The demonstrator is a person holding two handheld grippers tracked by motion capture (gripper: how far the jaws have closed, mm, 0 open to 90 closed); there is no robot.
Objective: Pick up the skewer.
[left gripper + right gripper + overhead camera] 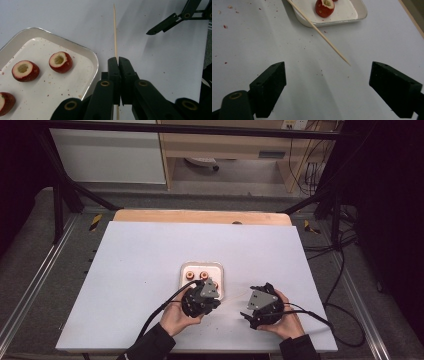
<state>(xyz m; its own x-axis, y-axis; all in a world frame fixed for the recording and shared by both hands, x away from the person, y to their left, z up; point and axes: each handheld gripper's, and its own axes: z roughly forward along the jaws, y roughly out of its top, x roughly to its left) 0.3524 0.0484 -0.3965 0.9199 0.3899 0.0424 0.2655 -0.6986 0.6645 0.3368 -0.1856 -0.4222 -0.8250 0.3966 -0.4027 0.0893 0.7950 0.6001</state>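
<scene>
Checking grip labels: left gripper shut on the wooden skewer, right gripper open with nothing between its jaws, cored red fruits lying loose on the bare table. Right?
One thing is off: the cored red fruits lie in the white tray, not on the bare table, as the left gripper view shows. The rest holds: the left gripper is shut on the wooden skewer, and the right gripper is open with nothing between its jaws.
</scene>
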